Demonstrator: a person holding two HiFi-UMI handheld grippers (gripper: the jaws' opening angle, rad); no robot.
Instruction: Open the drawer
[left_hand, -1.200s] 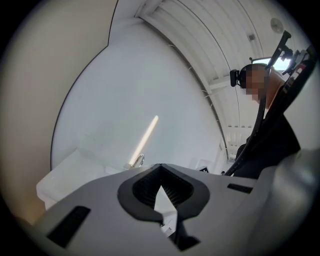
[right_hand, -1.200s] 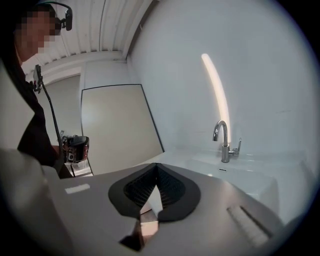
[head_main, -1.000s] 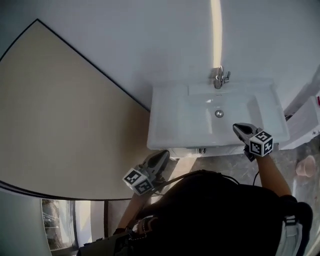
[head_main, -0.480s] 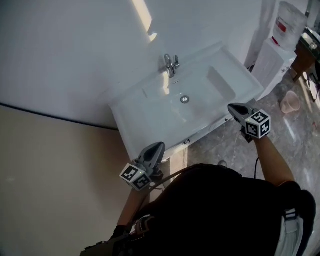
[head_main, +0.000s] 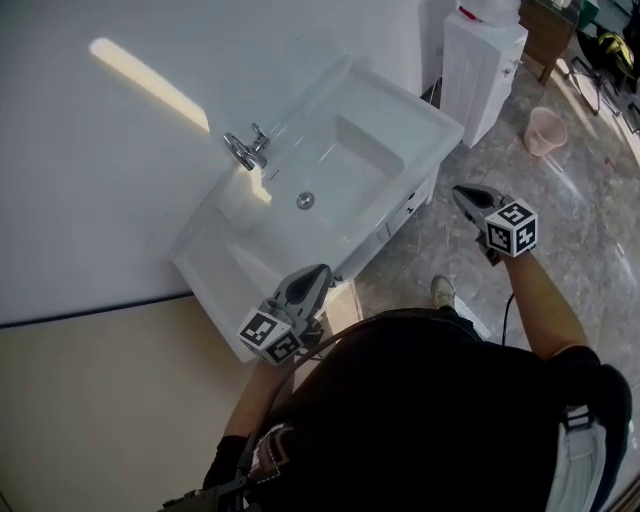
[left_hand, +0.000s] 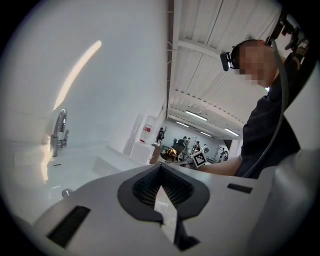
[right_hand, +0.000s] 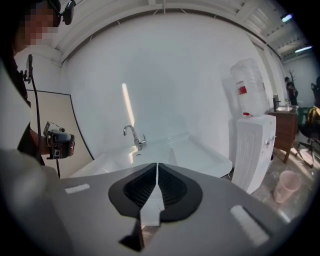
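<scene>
Left gripper (head_main: 318, 272), right gripper (head_main: 458, 192): both pinched shut, empty. Drawer (head_main: 398, 216): closed, below sink's (head_main: 432, 128) front edge, untouched; its pull seemingly too small to read. Risk: shut jaws skid off the front, hooking nothing.

Tap (head_main: 247, 150) at sink's (head_main: 215, 290) back; dispenser (head_main: 483, 60) R of sink.

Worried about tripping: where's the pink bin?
Head view, upper right: the pink bin stands on the floor just right of the white water dispenser.
</scene>
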